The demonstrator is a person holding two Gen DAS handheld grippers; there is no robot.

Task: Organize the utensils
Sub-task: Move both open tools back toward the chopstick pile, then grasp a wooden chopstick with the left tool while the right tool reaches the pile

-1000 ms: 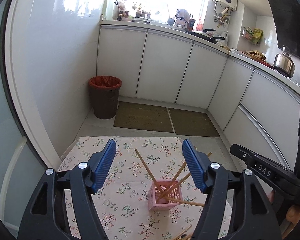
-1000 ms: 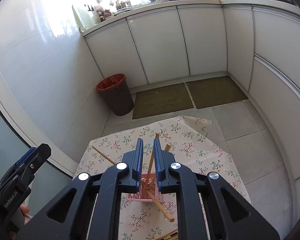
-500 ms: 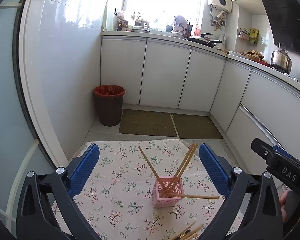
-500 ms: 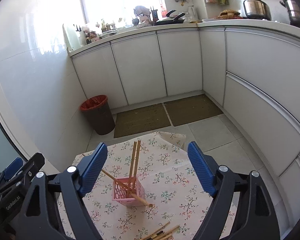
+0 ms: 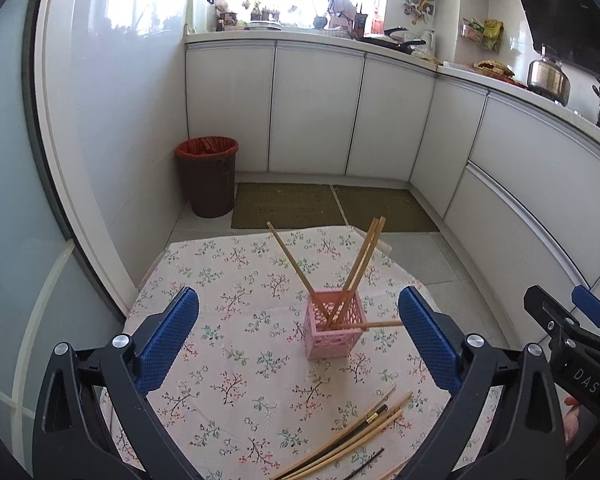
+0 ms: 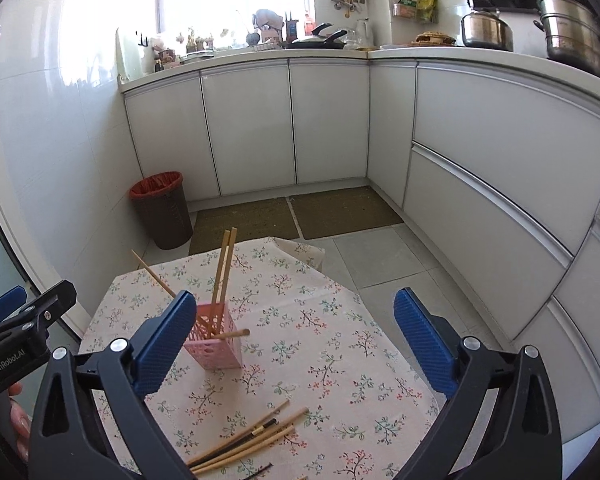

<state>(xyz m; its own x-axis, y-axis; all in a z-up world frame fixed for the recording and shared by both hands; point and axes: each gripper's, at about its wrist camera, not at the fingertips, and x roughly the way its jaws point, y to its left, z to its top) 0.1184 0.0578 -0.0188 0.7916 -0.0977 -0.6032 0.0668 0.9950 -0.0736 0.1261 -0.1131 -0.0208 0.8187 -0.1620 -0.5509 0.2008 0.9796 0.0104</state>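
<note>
Chopsticks [image 6: 252,436] are lying loose on the desk [image 6: 340,360], just below my right gripper [image 6: 296,344], long axis slanting up-right; both my grippers, left gripper [image 5: 298,340] too, are hanging wide apart, holding nothing.

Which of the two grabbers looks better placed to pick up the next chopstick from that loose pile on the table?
Probably the right gripper. Both are open and empty, but the loose chopsticks lie between its fingers, while from the left gripper they sit off to its right, beyond the pink holder.
</note>
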